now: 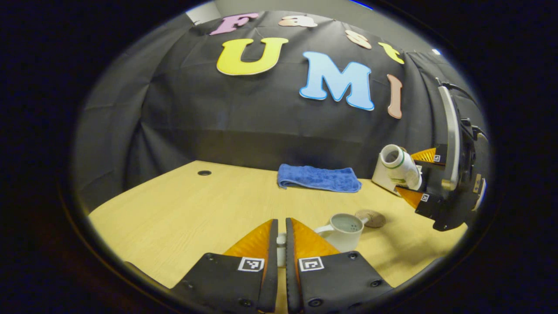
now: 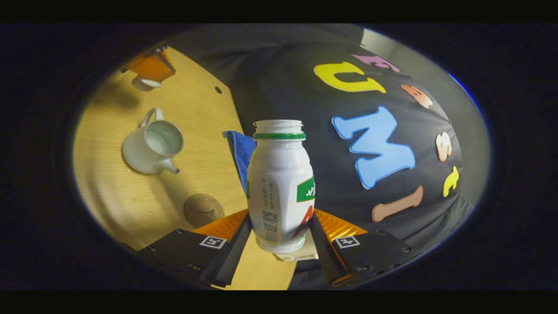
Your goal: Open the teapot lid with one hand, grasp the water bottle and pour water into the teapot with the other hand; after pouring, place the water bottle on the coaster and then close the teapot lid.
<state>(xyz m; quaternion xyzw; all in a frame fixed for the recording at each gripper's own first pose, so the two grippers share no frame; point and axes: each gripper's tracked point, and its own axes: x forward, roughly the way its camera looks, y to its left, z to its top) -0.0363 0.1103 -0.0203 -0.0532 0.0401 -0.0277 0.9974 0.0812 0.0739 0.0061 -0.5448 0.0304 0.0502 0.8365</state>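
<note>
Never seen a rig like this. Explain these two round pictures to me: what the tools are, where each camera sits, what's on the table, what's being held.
There is no robot here: a person holds one two-finger gripper in each hand, and each carries a fisheye camera looking along its fingers.

Left gripper view: the left gripper is shut on a small white piece, probably the teapot lid. Beyond it stand the open teapot, a round coaster and a folded blue towel on the wooden table.

Right gripper view: the right gripper clamps a white, uncapped water bottle, held off the table beside the teapot.
</note>
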